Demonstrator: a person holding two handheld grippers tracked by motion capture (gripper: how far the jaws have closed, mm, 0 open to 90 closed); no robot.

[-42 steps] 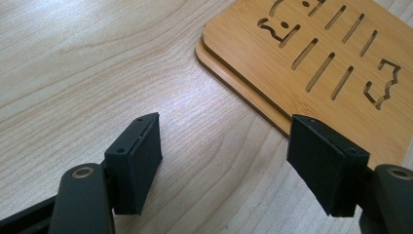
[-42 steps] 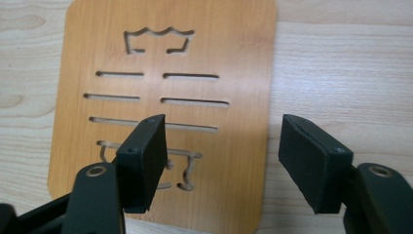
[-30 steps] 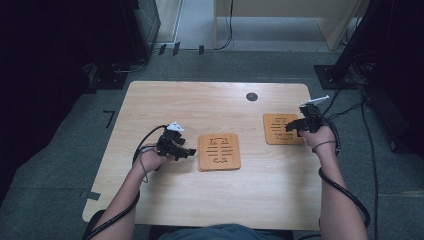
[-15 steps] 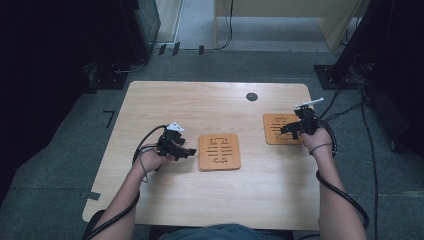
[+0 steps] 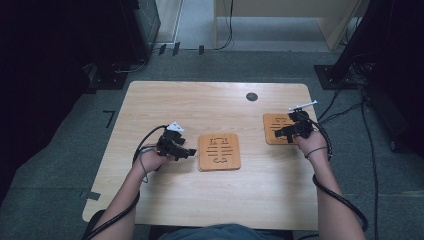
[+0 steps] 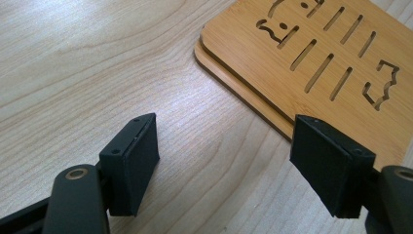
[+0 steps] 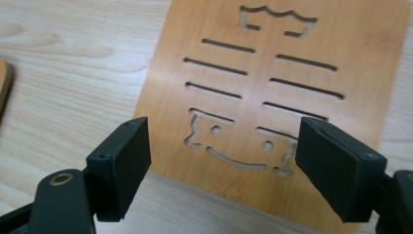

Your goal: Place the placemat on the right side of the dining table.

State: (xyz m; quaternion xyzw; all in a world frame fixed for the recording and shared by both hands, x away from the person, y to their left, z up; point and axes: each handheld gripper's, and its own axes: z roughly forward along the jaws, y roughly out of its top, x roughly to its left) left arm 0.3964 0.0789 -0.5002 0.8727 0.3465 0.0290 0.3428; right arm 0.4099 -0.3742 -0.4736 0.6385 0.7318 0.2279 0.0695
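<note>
Left claw (image 5: 186, 151) has just been opening, empty, at nine o'clock of the stacked boards (image 5: 219, 151); right claw (image 5: 280, 133) wide over the single board (image 7: 272, 97); no writing.

Bench (image 5: 165, 100): light wood grain, rounded corners, long side running 9 to 3 o'clock. 1 dark round grommet (image 5: 252, 96) set in the top near the far edge, toward 1 o'clock from bench centre.

Floor (image 5: 75, 165): grey carpet on all sides of the bench. Black tape marks (image 5: 109, 117) on it at 9 o'clock, just off the bench's left edge.

Dark equipment rack (image 5: 127, 30) at 11 o'clock, cables around its base. Loose black cables (image 5: 350, 107) on the floor at 2 o'clock. Pale wooden furniture (image 5: 280, 20) at 12 o'clock.
</note>
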